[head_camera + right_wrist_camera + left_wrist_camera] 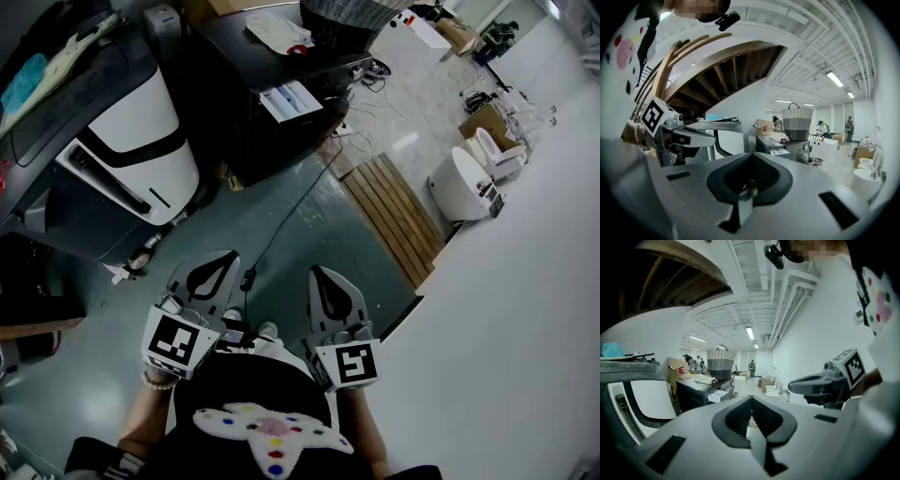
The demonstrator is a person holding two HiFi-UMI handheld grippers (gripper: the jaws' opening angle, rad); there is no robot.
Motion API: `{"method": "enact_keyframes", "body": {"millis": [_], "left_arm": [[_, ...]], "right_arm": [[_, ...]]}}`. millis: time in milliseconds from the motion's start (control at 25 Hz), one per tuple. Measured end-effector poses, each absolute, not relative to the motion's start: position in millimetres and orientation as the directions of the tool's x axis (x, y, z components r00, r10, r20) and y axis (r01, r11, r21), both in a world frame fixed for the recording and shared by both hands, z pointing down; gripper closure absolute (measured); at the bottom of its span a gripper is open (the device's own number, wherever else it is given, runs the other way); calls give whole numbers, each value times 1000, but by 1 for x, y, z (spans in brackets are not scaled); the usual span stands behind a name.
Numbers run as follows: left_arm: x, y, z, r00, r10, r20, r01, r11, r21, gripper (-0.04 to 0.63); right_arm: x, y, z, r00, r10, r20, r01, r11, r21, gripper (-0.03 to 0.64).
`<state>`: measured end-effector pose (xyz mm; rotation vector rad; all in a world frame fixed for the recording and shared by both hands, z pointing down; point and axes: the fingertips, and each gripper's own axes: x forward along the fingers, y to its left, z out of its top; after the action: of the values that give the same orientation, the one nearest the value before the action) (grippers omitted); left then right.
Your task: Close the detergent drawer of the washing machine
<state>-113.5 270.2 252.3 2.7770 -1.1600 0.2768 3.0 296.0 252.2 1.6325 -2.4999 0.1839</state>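
grey left tool, right tool side by side, near level, jaws together

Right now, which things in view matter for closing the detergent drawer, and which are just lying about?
For the job: washing machine; its pulled-out detergent drawer; left gripper and right gripper, both shut, empty.
Lying about: wicker basket; wooden pallet; toilet; floor cable; white appliance on the left.

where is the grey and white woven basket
Head view, top centre: the woven basket stands on the black boxy machine, right of the white rounded appliance.
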Motion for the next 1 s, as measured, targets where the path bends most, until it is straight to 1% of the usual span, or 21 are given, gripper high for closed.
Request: {"method": "enact_keyframes", "body": {"millis": [280,360,560,800,1000], "left_arm": [[-113,267,253,689,-694,207,-714,-699,34,584],[-114,267,253,688,-695,208,-716,-697,35,584],[-115,268,256,685,-695,219,-717,-696,33,584],[-112,270,257,675,-704,220,-726,-686,33,584],[-105,275,257,660,-716,228,-740,-672,30,584]], "right_arm": [[8,293,257,-378,-904,199,-921,390,22,617],[8,293,257,-374,-903,210,-923,386,15,617],[0,294,253,-405,-895,188,-912,409,-18,617],[4,295,253,-411,-894,181,-910,414,-24,617],[21,296,256,-394,-902,176,-915,402,15,615]]}}
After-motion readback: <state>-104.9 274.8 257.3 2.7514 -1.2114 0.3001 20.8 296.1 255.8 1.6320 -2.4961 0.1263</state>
